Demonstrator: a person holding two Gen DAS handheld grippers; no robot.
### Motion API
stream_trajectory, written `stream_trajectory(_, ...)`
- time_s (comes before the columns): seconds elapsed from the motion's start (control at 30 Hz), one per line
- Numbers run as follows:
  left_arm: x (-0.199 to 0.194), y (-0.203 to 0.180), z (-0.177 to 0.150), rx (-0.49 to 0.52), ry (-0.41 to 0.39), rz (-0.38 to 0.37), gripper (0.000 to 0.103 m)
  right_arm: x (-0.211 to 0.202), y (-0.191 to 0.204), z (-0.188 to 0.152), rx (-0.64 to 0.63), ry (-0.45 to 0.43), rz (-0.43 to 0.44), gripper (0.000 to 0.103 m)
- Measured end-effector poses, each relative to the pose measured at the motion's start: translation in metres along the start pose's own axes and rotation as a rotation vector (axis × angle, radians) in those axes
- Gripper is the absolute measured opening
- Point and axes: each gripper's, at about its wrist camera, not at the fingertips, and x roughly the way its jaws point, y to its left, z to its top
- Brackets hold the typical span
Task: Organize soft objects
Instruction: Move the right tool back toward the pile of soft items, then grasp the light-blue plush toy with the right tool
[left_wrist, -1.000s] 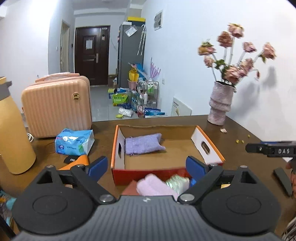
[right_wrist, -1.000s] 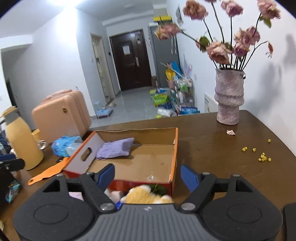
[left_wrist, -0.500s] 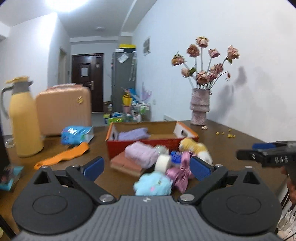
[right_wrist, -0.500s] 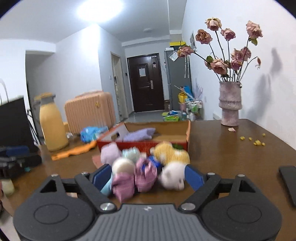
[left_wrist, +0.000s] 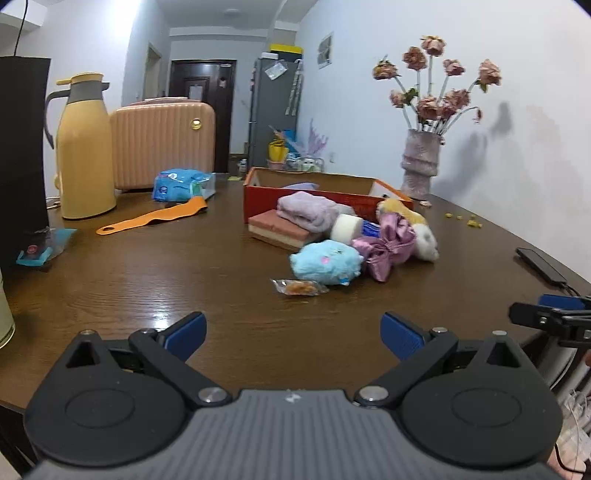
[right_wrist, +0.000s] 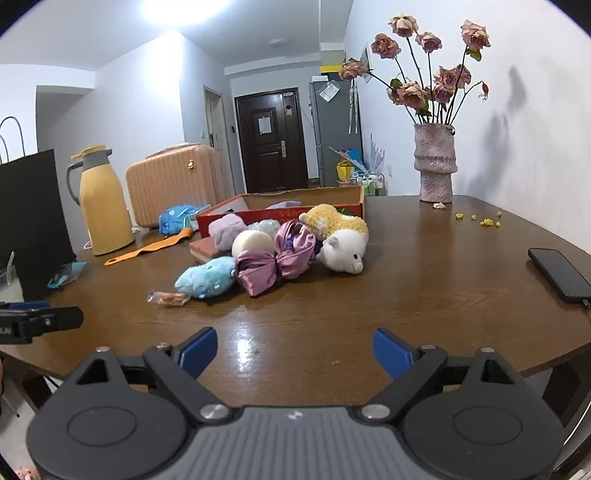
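A pile of soft things lies mid-table in front of an orange cardboard box (left_wrist: 255, 192) (right_wrist: 325, 206): a blue plush (left_wrist: 327, 263) (right_wrist: 207, 277), a purple satin bow (left_wrist: 388, 243) (right_wrist: 280, 254), a white and yellow plush (right_wrist: 343, 240) (left_wrist: 421, 232), a lilac towel roll (left_wrist: 310, 208) (right_wrist: 226, 230) and a white roll (right_wrist: 252, 243). A lilac cloth (left_wrist: 301, 185) lies inside the box. My left gripper (left_wrist: 293, 330) and right gripper (right_wrist: 293, 349) are both open and empty, low near the table's front edge, well short of the pile.
A yellow thermos (left_wrist: 84, 147), a peach suitcase (left_wrist: 162, 142), a blue tissue pack (left_wrist: 181, 184) and an orange strap (left_wrist: 155, 219) stand at the left. A vase of dried roses (right_wrist: 436, 162) and a black phone (right_wrist: 559, 275) are at the right. A snack wrapper (left_wrist: 297, 287) lies before the pile.
Both grippers have pulled back from over the box to the front of the table and dropped lower. The whole pile now lies ahead of them. Both stayed open.
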Motion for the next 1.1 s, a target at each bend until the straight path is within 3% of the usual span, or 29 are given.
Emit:
stream_trajectory(0.37,0.048,0.003,0.007,-0.005,0.059,0.001,0.102,0.039,-0.005,-0.004,0.029,0.034,0.014,0.089)
stream_trajectory(0.53,0.076,0.001,0.027,0.011,0.054,-0.033,0.101,0.065,-0.007,0.014,0.044,0.033,0.042,0.079)
stream_trajectory(0.7,0.113,0.0,0.049,-0.003,0.09,-0.102,0.077,0.099,0.005,0.037,0.041,0.041,0.128,0.06)
stream_trajectory(0.83,0.15,0.006,0.065,-0.035,0.121,-0.142,0.077,0.137,0.017,0.056,0.087,0.072,0.25,0.048)
stream_trajectory(0.93,0.174,0.019,0.069,-0.097,0.18,-0.168,0.077,0.172,0.025,0.061,0.175,0.14,0.321,0.045)
stream_trajectory(1.03,0.192,0.035,0.067,-0.188,0.243,-0.228,0.064,0.196,0.033,0.059,0.221,0.169,0.333,0.045)
stream_trajectory(1.1,0.198,0.044,0.064,-0.253,0.254,-0.281,0.044,0.209,0.034,0.057,0.259,0.183,0.341,0.045)
